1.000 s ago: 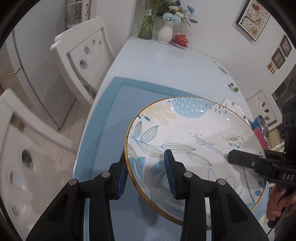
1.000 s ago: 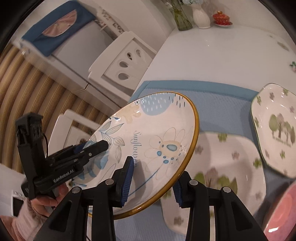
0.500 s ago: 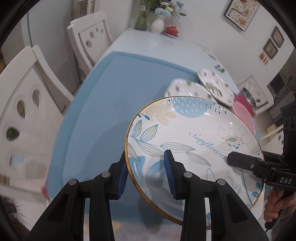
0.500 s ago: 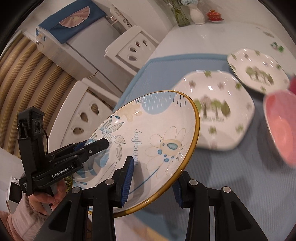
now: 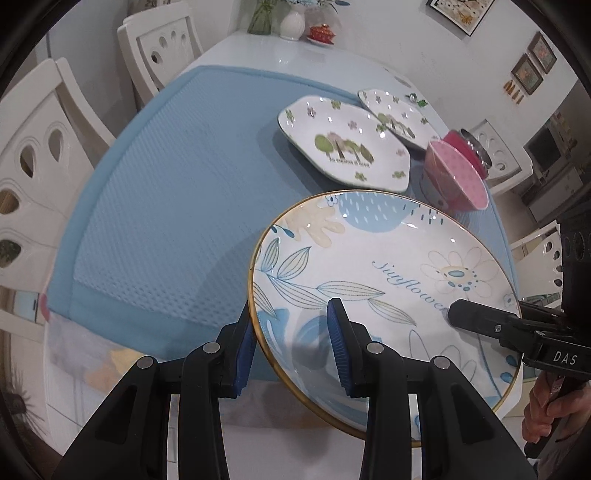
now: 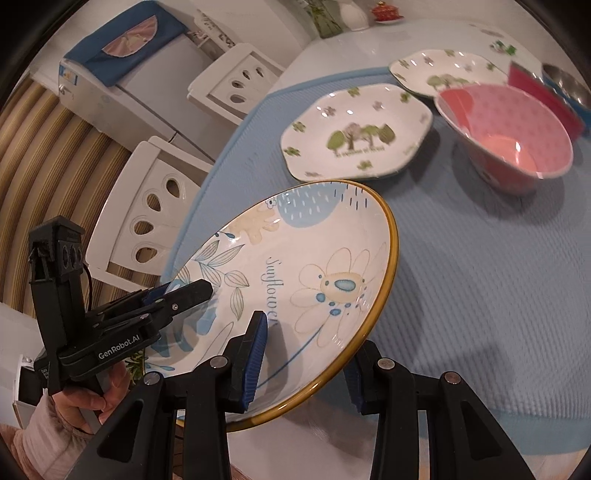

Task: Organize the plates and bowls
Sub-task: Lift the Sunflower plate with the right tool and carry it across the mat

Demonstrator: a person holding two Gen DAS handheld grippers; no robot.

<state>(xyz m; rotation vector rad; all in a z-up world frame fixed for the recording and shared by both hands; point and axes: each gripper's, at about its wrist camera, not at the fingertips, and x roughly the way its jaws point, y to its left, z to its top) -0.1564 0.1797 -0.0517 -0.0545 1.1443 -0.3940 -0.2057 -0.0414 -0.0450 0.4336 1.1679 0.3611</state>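
Observation:
A large round sunflower plate [image 5: 376,280] with a gold rim is held in the air above the near edge of the blue mat, tilted. My left gripper [image 5: 291,341] is shut on its left rim. My right gripper [image 6: 308,354] is shut on its right rim [image 6: 295,273]. Each gripper shows in the other's view: the right gripper [image 5: 517,332] and the left gripper [image 6: 122,325]. Two hexagonal tree plates [image 5: 343,144] [image 5: 395,118] lie on the mat beyond. A pink bowl [image 6: 506,136] stands to their right.
The blue mat [image 5: 166,184] covers a white table [image 5: 295,55]. White chairs [image 5: 44,147] stand along the left side. A vase, a green glass and a red dish [image 5: 321,33] stand at the far end. A metal bowl [image 6: 565,86] sits behind the pink bowl.
Both grippers have pulled the sunflower plate back toward the near edge and higher. The tree plates and pink bowl, close under it before, now lie farther away on the mat.

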